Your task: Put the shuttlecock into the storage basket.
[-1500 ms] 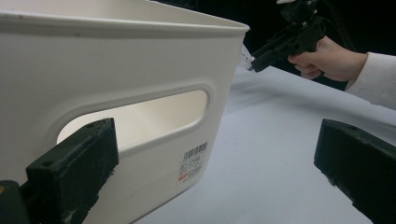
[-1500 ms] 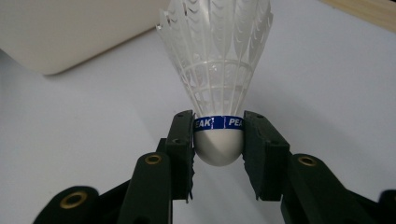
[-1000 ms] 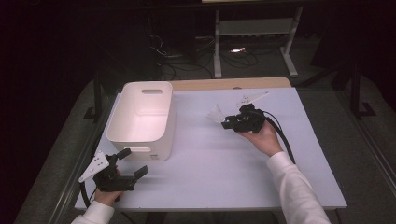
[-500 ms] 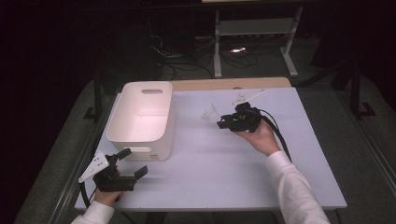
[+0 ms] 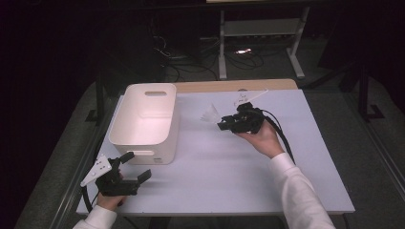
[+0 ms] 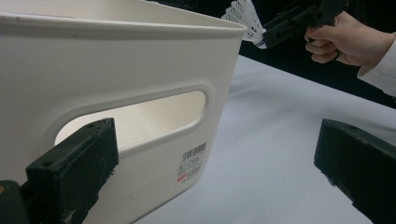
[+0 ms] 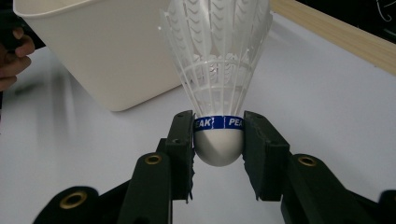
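- The right gripper [image 5: 223,125] holds a shuttlecock [image 5: 209,114] above the table [image 5: 229,167], right of the bin [image 5: 145,121].
- The left gripper [image 5: 136,167], jaws apart, sits by the bin's near end.

Right gripper [image 5: 224,125] carrying the shuttlecock [image 5: 209,114], shifted slightly leftward toward the white bin [image 5: 162,138]

White shuttlecock [image 7: 218,74] with blue band, white bin [image 5: 145,119], black right gripper [image 7: 218,140]

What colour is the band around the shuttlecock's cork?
Blue band with white lettering, clearest in the right gripper view.
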`<state>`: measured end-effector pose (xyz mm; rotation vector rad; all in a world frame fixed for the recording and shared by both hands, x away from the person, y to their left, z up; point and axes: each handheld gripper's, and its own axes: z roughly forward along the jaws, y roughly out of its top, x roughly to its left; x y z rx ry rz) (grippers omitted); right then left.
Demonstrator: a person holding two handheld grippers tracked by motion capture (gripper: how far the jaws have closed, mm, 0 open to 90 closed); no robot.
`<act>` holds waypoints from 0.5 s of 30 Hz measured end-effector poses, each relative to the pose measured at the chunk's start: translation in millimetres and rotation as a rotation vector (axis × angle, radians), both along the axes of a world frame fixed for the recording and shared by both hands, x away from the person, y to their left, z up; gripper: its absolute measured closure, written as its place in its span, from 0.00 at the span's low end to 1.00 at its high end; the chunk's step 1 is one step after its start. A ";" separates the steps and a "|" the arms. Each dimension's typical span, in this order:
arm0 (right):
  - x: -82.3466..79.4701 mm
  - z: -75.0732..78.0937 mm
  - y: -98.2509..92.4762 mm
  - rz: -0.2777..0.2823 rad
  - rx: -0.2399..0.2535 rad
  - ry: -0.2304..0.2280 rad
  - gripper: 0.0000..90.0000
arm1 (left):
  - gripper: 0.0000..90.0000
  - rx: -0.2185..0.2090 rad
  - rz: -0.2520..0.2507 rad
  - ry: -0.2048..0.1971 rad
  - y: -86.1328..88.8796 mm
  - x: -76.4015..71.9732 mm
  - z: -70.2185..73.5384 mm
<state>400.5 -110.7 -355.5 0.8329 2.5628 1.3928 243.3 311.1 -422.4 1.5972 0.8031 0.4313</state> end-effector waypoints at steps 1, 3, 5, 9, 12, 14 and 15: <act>-0.5 1.1 1.3 -0.002 0.003 0.004 0.70 | 0.00 0.000 0.000 0.000 0.1 0.0 0.0; -0.3 3.0 2.9 0.005 0.002 0.000 0.70 | 0.00 0.001 0.000 0.000 0.1 0.0 0.0; 0.1 5.3 4.1 0.007 0.004 -0.003 0.70 | 0.00 0.002 0.000 0.000 0.1 -0.1 0.1; -0.1 10.3 6.3 0.012 0.008 -0.008 0.70 | 0.00 0.001 0.000 0.000 0.0 0.1 -0.1; 0.3 12.8 8.4 0.018 0.031 -0.008 0.70 | 0.00 0.001 0.000 -0.001 0.0 0.1 0.0; 0.2 14.3 10.7 0.022 0.043 -0.005 0.70 | 0.00 0.002 -0.001 -0.002 0.1 0.0 0.1; 0.2 15.0 12.5 0.022 0.052 -0.004 0.70 | 0.00 0.002 0.000 -0.001 0.0 0.0 0.1</act>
